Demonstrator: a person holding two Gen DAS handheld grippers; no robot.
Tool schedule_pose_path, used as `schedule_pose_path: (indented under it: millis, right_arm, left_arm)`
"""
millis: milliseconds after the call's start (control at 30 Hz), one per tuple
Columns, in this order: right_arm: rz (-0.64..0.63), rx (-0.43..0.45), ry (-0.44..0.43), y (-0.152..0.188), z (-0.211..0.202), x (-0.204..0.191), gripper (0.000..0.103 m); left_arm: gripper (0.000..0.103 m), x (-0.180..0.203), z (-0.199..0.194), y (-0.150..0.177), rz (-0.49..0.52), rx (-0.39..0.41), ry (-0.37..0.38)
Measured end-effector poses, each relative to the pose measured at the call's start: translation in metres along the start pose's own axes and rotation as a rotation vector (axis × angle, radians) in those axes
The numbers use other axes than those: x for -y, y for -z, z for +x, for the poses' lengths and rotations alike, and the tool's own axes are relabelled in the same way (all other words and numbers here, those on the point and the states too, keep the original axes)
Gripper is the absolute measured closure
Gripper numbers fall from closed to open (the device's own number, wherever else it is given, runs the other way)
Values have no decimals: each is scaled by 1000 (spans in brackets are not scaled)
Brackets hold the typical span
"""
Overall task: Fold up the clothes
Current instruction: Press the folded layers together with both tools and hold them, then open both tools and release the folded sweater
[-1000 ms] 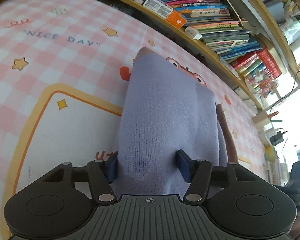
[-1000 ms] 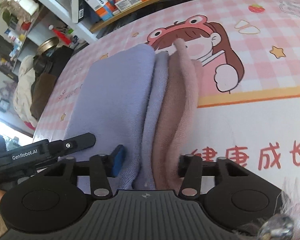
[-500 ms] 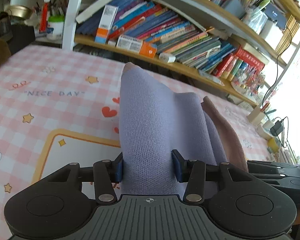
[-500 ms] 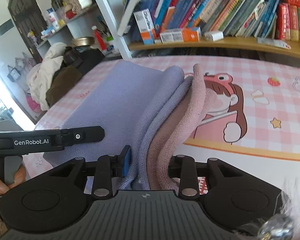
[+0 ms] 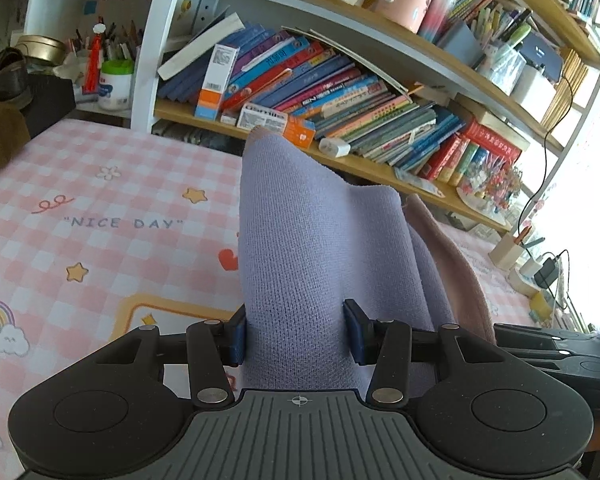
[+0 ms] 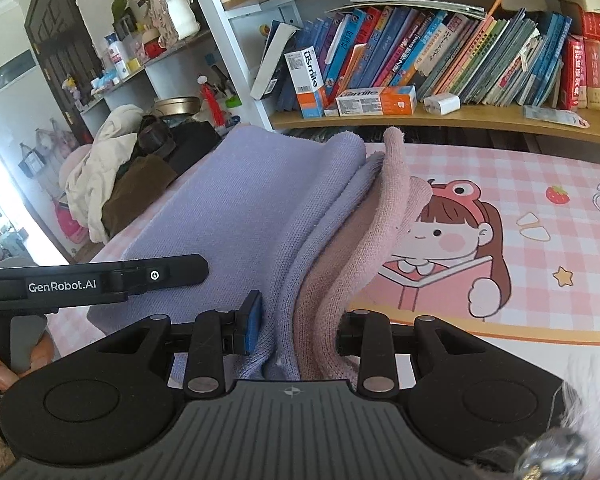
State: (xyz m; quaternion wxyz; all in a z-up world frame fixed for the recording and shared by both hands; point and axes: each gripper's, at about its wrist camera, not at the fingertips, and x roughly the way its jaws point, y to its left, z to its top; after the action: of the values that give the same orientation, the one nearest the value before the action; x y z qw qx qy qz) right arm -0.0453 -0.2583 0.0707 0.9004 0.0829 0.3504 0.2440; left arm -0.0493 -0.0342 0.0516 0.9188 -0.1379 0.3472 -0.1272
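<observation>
Left gripper (image 5: 298, 330): blue pads (image 5: 238, 334) pressed against both flanks of a thick fold of lilac knit, jaws narrowed onto it. Right gripper (image 6: 298, 326): one blue pad (image 6: 252, 320) visible against the lilac side, the opposite finger hidden behind pink cloth; the jaws clamp several layers together.

Garment (image 5: 312, 248): a soft knit, lilac outside and dusty pink (image 6: 360, 248) inside or beneath, gathered in long parallel folds. Both grippers hold it at its near edge, side by side, and it rises off the mat (image 5: 100, 216) toward the shelf (image 6: 440, 120), its far corners drooping. Whether the far end touches the mat cannot be told.

Handling, as a judgement: light, limp, thick enough to fill the jaws, and not slippery, since the ribbed weave grips the pads. It will sag and splay wherever unsupported, and stacked layers may slide apart if the pinch takes only the outer one. The best hold is at the folded edge, through all layers, with the two grips well apart so the span stays taut.

Surroundings: a pink checked mat with a cartoon girl (image 6: 452, 240); a person's fingers (image 6: 0, 372) on the left handle.
</observation>
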Motion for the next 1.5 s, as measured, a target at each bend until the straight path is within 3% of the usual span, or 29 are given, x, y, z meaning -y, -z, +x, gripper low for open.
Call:
schedule_pose_path:
  millis: [500, 800, 1133, 1367, 1500]
  right_arm:
    - [27, 7, 77, -26, 77, -63, 73]
    - [-37, 47, 104, -83, 155, -86, 73]
    - [-188, 35, 173, -131, 231, -66, 73]
    - [-218, -6, 185, -135, 265, -48, 73]
    - [-212, -48, 201, -134, 283, -39, 67]
  left_arm:
    - [58, -106, 21, -48, 1, -41, 99]
    - [58, -172, 61, -107, 10, 2, 118]
    - [57, -207, 136, -139, -26, 34, 149]
    - [57, -215, 167, -138, -33, 19, 120]
    - [55, -218, 182, -136, -34, -6, 92]
